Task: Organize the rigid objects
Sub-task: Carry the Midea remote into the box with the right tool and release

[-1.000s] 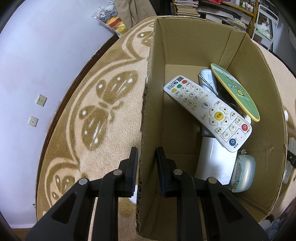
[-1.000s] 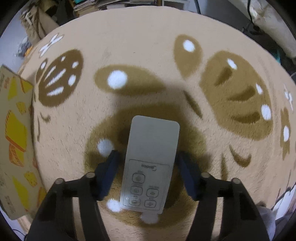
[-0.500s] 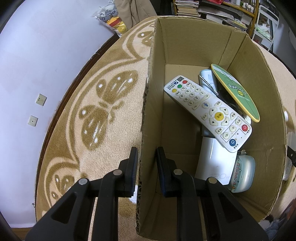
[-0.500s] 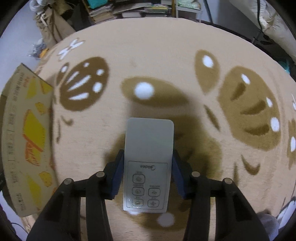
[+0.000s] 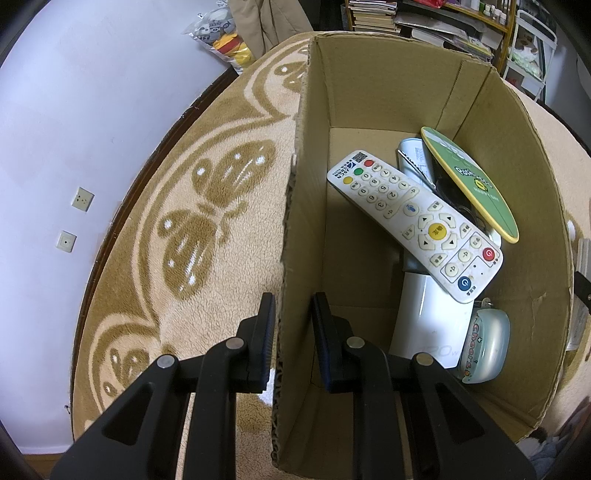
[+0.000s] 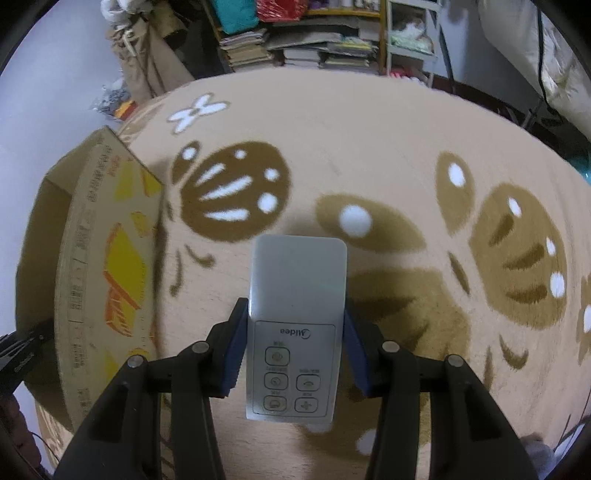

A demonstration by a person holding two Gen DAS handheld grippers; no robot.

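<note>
My left gripper is shut on the near left wall of an open cardboard box, one finger outside and one inside. Inside the box lie a white remote with coloured buttons, a green oval card, a white block and a pale rounded case. In the right wrist view my right gripper is shut on a grey remote, pads pressing its two long sides. The remote hangs above the carpet. The same box stands at the left of that view.
A beige carpet with brown butterfly patterns covers the floor. Shelves with stacked books stand at the back. A white wall with two sockets runs along the carpet's left edge, with a bag of plush toys beside it.
The right gripper's pads closed onto the grey remote and lifted it off the carpet, tilting up so the shelves and box came into view. The left gripper kept still on the box wall.
</note>
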